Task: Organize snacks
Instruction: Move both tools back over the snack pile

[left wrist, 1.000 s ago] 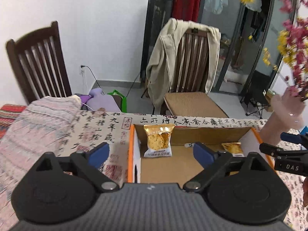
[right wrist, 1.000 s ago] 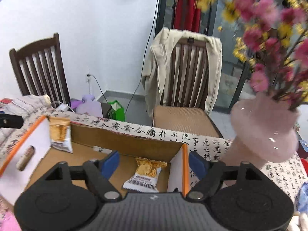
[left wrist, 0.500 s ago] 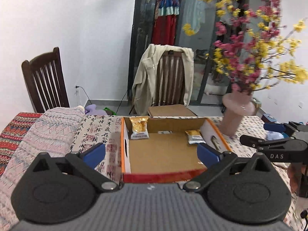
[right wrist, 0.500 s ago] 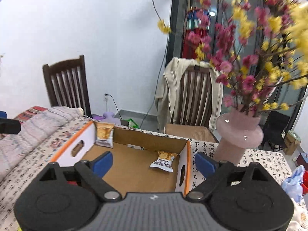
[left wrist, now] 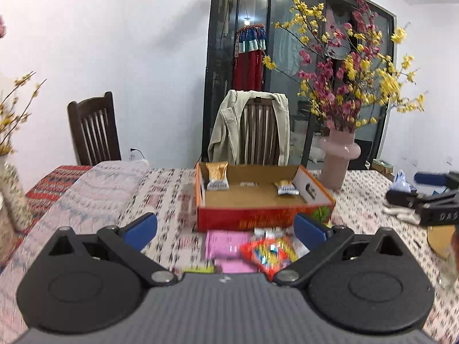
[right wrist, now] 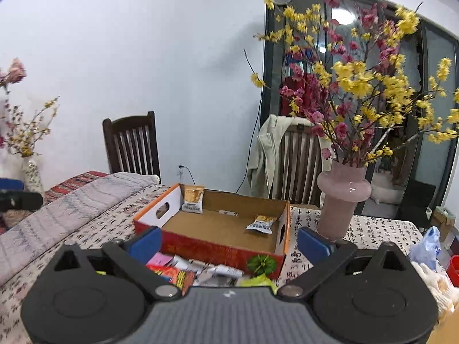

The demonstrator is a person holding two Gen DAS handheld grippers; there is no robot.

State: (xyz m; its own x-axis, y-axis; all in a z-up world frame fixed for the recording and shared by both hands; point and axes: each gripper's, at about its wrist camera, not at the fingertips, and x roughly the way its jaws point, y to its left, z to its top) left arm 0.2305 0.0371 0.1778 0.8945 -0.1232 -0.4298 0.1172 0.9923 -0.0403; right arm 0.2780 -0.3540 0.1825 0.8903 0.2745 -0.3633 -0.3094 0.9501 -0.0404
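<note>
Change: both grippers have pulled back from the box, baring loose snacks before it.
Left view: left gripper (left wrist: 225, 228) fingers apart, empty; red-orange packet (left wrist: 268, 253) blurred on tabletop (left wrist: 169, 200).
Right view: right gripper (right wrist: 229, 242) fingers apart; cardboard box (right wrist: 218, 248) holds two gold packets (right wrist: 192, 199).

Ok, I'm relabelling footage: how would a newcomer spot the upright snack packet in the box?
Find the open cardboard box beside the pink vase. The gold packet leans upright in its far left corner; the other packet lies flat near the right wall.

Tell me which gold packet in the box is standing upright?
The gold packet in the far left corner, leaning upright against the back wall. The other gold packet lies flat near the right wall.
</note>
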